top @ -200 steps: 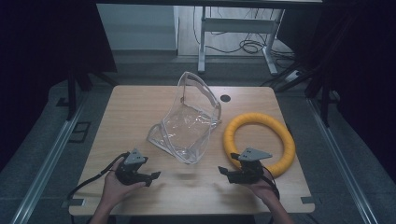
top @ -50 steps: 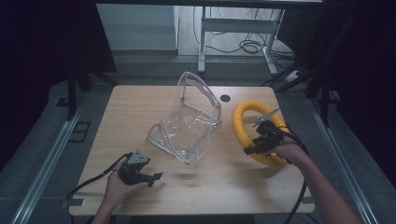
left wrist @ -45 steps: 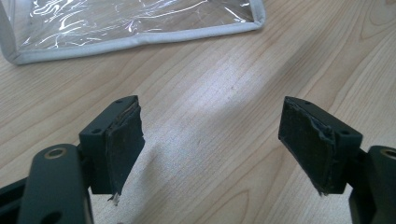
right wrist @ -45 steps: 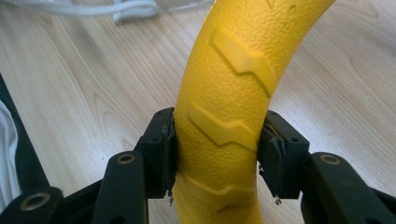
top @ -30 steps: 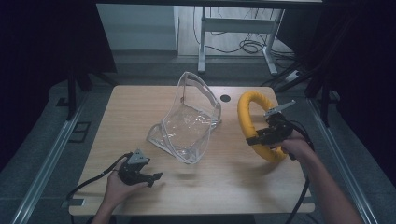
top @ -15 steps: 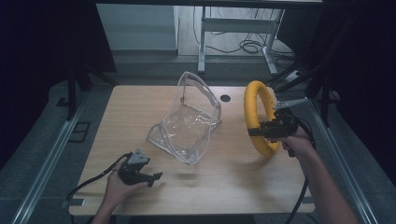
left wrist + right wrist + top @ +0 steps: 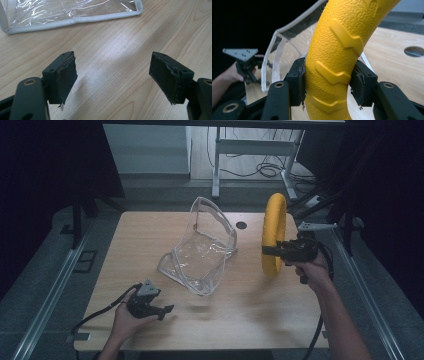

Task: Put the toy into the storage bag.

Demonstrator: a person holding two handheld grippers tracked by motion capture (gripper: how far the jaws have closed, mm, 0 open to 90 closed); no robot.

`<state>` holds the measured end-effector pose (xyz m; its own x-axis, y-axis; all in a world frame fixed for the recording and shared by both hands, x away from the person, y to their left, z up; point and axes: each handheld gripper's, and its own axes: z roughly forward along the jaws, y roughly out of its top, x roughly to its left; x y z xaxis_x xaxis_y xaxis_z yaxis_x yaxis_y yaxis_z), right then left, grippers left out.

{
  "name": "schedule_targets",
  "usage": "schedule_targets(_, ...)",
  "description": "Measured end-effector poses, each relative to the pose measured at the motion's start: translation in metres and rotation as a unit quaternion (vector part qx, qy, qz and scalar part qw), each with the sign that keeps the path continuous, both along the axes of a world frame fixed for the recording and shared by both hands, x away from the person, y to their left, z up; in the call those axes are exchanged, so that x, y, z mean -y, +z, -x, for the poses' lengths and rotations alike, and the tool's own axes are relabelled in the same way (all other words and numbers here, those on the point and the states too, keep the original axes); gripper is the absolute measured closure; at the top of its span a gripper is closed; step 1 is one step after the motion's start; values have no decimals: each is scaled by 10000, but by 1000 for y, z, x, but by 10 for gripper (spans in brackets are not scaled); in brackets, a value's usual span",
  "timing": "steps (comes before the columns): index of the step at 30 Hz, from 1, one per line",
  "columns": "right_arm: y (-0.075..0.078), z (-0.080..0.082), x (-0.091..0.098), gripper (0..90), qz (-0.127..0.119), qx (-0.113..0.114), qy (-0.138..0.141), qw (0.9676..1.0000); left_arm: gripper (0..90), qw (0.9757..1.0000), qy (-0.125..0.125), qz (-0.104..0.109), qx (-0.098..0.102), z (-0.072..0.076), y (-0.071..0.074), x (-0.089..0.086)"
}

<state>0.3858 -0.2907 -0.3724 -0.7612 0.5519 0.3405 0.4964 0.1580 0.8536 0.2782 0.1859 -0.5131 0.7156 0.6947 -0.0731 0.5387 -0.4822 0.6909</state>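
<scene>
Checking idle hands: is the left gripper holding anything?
No, the left gripper stands open over bare wooden table, nothing between its pads.

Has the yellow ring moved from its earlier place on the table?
Yes. The yellow ring lay flat right of the clear bag; now it stands on edge, clamped in the right gripper, its top raised toward the table's far edge.

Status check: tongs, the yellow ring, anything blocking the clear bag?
Right tongs clamped on yellow ring, ring upright. Left tongs open, empty, low over table. Clear bag beside ring, nothing between.
</scene>
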Motion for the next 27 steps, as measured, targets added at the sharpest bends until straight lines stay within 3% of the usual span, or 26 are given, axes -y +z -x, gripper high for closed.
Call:
schedule_targets(11,4,4,-18,512,-250,356,-239,9988,218,10000,-20,-7,13,0,0,0)
schedule_targets(17,6,8,-25,511,-389,592,-487,9963,218,10000,-35,-18,12,0,-1,0)
schedule_targets(26,9,15,-36,509,-560,988,-1004,9884,218,10000,-31,-9,-5,0,-2,1)
schedule_targets(27,9,16,-39,509,-573,1065,-1109,9865,218,10000,-32,-5,-6,0,-2,1)
